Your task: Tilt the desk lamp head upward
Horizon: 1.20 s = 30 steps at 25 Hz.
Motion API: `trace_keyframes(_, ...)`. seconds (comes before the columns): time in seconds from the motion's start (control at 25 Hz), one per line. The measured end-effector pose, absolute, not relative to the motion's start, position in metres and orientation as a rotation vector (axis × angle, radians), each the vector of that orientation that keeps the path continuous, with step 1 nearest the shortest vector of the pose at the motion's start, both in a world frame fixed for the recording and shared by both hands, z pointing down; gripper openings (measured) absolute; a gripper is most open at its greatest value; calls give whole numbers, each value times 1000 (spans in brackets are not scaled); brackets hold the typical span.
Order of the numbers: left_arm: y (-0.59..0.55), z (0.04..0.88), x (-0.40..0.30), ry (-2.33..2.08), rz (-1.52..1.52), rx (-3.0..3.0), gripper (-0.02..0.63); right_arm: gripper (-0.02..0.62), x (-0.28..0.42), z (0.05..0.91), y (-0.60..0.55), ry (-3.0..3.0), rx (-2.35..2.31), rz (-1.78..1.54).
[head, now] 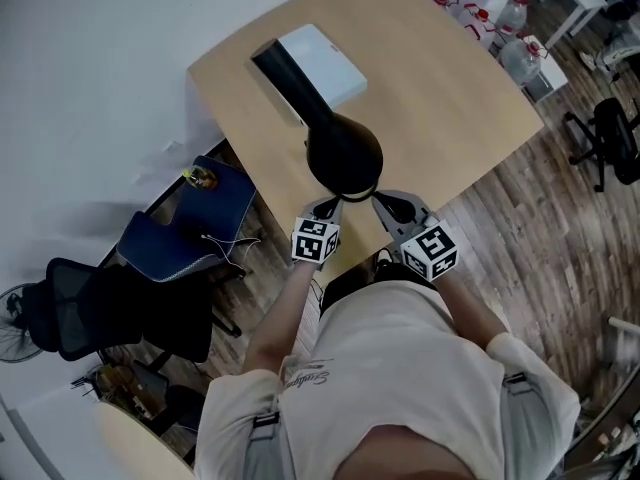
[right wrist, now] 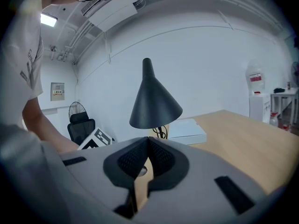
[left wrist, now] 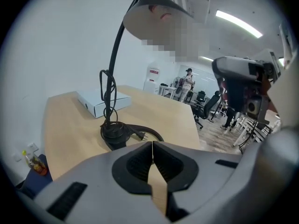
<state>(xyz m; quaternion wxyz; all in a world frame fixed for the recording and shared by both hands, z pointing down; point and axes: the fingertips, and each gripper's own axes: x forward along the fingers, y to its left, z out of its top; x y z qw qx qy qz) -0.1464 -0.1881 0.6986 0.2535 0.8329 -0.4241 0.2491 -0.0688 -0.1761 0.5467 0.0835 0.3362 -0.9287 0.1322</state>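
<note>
A black desk lamp stands on the light wooden table (head: 440,88). Its cone head (head: 340,153) faces down, just beyond both grippers. In the left gripper view the round base (left wrist: 114,132) with coiled cord sits ahead, and the shade's underside (left wrist: 149,17) hangs overhead. The lamp head (right wrist: 154,101) fills the middle of the right gripper view, a short way ahead. My left gripper (head: 325,206) (left wrist: 152,143) is shut on nothing. My right gripper (head: 392,203) (right wrist: 148,139) is shut too, and empty. Neither touches the lamp.
A flat white box (head: 325,63) (left wrist: 100,101) (right wrist: 187,130) lies on the table behind the lamp. Blue and black chairs (head: 180,233) stand left of the table. Water bottles (head: 515,43) sit on the floor at the far right. The table edge is just below the grippers.
</note>
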Motion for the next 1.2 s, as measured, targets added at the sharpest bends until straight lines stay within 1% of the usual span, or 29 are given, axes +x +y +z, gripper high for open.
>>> trace_keyframes(0.6,-211,776,-148,-1013,901,2214,15,-5,-71,556,-189,-2734,1050,353)
trace_keyframes(1.04,-213,786,-153,-980,949,2153,15,-5,-76,551,-189,-2802,992,319)
trace_keyframes(1.2,-212,785,-153,-965,863,2086,15,-5,-75,548,-189,-2829,991,333)
